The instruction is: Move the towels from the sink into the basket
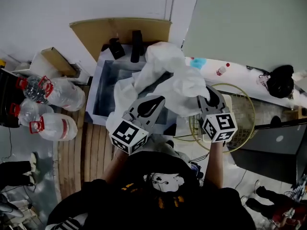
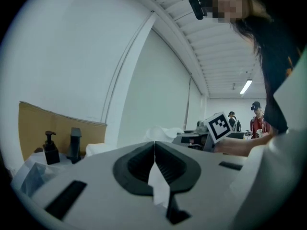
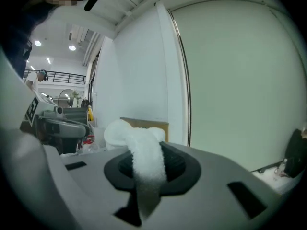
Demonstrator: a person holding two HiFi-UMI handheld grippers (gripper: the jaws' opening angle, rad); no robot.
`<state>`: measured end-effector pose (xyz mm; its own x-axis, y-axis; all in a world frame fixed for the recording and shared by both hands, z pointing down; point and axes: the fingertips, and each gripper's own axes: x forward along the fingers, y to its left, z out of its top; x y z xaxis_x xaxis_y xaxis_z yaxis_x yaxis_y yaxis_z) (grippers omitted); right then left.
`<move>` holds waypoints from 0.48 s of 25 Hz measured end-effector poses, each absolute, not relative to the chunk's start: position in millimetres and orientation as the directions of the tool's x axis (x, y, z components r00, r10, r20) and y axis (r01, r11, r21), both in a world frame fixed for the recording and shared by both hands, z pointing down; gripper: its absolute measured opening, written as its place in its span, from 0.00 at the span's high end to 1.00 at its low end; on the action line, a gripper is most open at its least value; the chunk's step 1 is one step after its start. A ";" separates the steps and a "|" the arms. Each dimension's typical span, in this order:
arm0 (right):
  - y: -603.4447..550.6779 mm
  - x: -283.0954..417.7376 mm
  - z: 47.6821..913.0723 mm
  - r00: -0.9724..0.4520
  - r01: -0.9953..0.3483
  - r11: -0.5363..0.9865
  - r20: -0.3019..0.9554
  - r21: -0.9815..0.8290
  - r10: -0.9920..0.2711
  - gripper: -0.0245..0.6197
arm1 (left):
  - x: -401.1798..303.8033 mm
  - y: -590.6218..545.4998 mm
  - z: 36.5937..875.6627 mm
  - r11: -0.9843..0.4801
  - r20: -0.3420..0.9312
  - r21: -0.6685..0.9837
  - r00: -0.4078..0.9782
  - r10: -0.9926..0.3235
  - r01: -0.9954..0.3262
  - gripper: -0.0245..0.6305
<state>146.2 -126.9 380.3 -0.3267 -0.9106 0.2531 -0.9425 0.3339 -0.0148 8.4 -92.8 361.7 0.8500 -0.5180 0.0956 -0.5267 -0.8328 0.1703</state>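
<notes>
I have both grippers up near the centre of the head view, with a white towel (image 1: pixel 178 86) bunched between them. The left gripper (image 1: pixel 153 101) sits at centre left. In the left gripper view its jaws are pressed together on a thin fold of the cloth. The right gripper (image 1: pixel 209 95) sits at centre right. In the right gripper view its jaws are pinching a thick, fluffy roll of towel that trails down between them.

The cloth billows above the grey sink (image 1: pixel 102 87) at upper centre left, and one end drapes over the sink's near edge. I cannot tell whether it is one piece or more. The wire basket (image 1: pixel 245 123) is at right of centre, just beside the right gripper. Clear plastic bottles (image 1: pixel 58 96) lie at the left edge.
</notes>
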 end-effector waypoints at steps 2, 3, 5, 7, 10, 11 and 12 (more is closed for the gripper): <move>-118.7 169.1 369.1 -0.302 -0.952 0.307 0.226 -0.015 -0.926 0.87 | 26.9 -89.3 358.7 -0.845 0.094 0.163 0.861 -0.500 -0.509 0.95; -114.3 181.0 364.4 -0.288 -0.956 0.292 0.215 -0.017 -0.933 0.87 | 36.8 -87.1 357.9 -0.852 0.094 0.160 0.867 -0.489 -0.498 0.95; -105.4 205.3 356.3 -0.257 -0.966 0.257 0.191 -0.023 -0.947 0.87 | 57.1 -82.4 356.9 -0.867 0.096 0.157 0.881 -0.464 -0.474 0.95; -96.0 230.7 348.8 -0.220 -0.975 0.218 0.165 -0.034 -0.961 0.87 | 77.3 -77.7 357.7 -0.880 0.099 0.156 0.894 -0.437 -0.448 0.95; -79.2 271.8 339.7 -0.154 -0.988 0.151 0.143 -0.029 -0.978 0.87 | 109.5 -69.5 359.4 -0.903 0.103 0.155 0.915 -0.389 -0.401 0.95; -73.2 285.9 338.1 -0.129 -0.992 0.127 0.142 -0.020 -0.981 0.87 | 120.5 -66.9 359.9 -0.910 0.102 0.156 0.922 -0.372 -0.385 0.95; -67.3 300.0 337.3 -0.105 -0.995 0.104 0.143 -0.011 -0.984 0.87 | 131.3 -64.5 360.4 -0.916 0.101 0.159 0.929 -0.356 -0.369 0.95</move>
